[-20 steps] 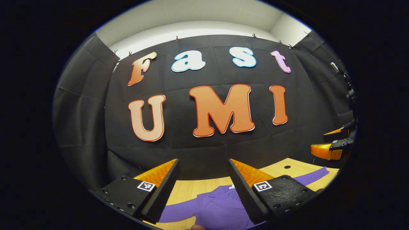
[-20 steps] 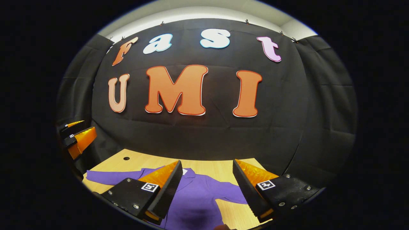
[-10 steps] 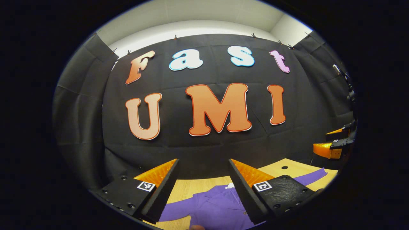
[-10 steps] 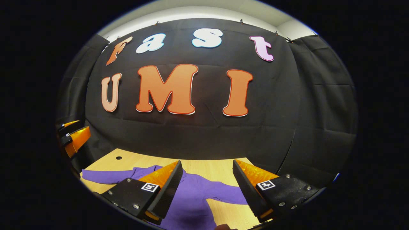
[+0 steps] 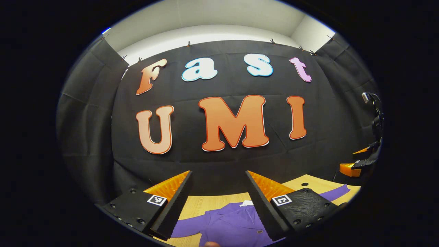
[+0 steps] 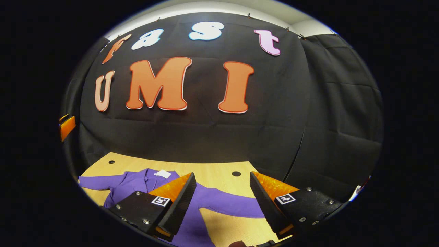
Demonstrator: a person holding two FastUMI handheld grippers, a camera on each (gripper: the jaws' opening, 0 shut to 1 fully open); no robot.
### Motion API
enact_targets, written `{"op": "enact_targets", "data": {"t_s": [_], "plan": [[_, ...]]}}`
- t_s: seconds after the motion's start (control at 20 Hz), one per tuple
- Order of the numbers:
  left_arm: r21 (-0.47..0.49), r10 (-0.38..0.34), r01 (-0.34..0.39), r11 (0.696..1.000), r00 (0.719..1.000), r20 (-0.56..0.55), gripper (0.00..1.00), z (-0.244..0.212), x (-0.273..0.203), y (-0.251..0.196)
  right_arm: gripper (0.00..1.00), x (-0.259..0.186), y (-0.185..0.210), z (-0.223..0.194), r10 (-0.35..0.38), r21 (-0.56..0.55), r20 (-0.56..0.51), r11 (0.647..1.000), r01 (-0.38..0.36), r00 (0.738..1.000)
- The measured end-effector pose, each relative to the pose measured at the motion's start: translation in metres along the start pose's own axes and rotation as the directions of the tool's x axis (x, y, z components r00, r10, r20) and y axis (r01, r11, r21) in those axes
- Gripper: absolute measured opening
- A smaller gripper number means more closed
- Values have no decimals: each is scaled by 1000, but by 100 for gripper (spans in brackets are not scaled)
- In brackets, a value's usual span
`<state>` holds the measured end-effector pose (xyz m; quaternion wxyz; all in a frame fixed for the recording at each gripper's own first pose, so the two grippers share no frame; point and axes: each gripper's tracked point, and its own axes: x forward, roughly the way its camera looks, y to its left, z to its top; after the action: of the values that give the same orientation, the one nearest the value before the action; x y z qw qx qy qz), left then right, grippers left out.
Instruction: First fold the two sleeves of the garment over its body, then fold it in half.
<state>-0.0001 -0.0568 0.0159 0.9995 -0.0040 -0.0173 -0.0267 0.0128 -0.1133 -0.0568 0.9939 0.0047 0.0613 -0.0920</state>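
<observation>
Right gripper (image 6: 222,192) held above the wooden table (image 6: 219,171), jaws wide apart, nothing between them. Purple garment (image 6: 137,181) lies flat on the table, both sleeves spread outward; one sleeve (image 6: 226,206) runs under the gap between the fingers. White neck tag (image 6: 162,174) visible. Left gripper (image 6: 67,126) at far left edge.

Ahead of you: pale wooden table (image 6: 219,171), grain running sideways, two small round dark holes (image 6: 236,173) near far edge. Black cloth wall (image 6: 212,137) hangs behind table, creased, clipped along top with small clips (image 5: 188,44). Above cloth you see white wall and ceiling (image 5: 205,20).
</observation>
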Motion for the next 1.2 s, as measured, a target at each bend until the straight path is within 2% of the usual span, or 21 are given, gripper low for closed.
{"op": "enact_targets", "data": {"t_s": [0.15, 0.3, 0.55, 0.75, 0.9, 1.2], "plan": [[8, 9, -9, 1000, 1000, 2, 95, 4, -4, -5, 96, 16, -33, -25, -68, -14, -54, 998, 67, 996], [16, 26, -26, 1000, 1000, -4, 95, 4, -8, -8, 96, 30, -70, -62, -131, -42, -156, 991, 126, 979], [6, 82, -82, 997, 996, -26, 95, 3, -17, -10, 96, 43, -112, -96, -184, -18, -254, 982, 185, 950], [20, 120, -119, 993, 992, -43, 95, -1, -24, -16, 96, 63, -151, -123, -212, 1, -315, 975, 223, 925], [23, 150, -149, 989, 986, -66, 95, -9, -31, -21, 97, 76, -174, -150, -223, -4, -387, 971, 241, 895], [43, 189, -185, 982, 977, -104, 96, -17, -39, -30, 96, 102, -196, -192, -175, 73, -520, 966, 248, 836]]}}
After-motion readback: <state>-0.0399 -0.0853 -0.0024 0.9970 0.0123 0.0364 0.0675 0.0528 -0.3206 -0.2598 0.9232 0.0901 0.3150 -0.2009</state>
